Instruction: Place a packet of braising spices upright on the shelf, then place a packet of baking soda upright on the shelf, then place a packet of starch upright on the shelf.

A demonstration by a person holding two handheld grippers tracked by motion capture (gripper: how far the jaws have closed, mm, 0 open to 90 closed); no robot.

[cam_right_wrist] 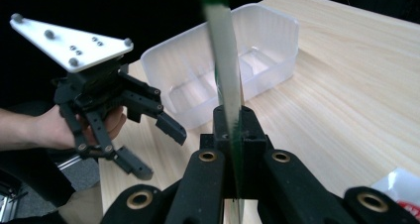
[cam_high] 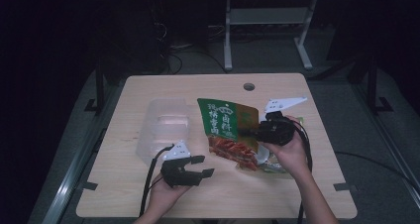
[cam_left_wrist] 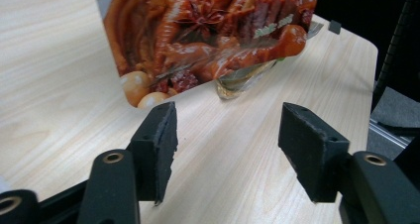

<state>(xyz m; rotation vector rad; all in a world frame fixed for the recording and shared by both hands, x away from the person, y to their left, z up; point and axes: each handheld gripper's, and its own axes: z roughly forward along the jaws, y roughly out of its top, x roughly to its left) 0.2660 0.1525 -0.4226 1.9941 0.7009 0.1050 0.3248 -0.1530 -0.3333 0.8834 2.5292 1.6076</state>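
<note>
Green and red, the snack pouch (cam_high: 229,133) sits just right of the bench (cam_high: 148,194) centre, pinched at its right edge by the right tongs (cam_high: 253,131), whose jaws press tight on the film; in the right gripper view the pouch (cam_right_wrist: 225,70) stands edge-on, rising straight out of them. The left tongs (cam_high: 203,166) wait at about eight o'clock from the pouch, jaws spread wide and holding nothing, aimed at its lower corner (cam_left_wrist: 148,92). A clear plastic tub (cam_high: 166,127) lies at nine o'clock from the pouch, near but apart. The likely risk is the thin, slick film slipping from so narrow a grip if the pouch swings or the left tongs tug at it; it could then drop flat or land outside the tub. A hasty left grab might also crumple the corner.
</note>
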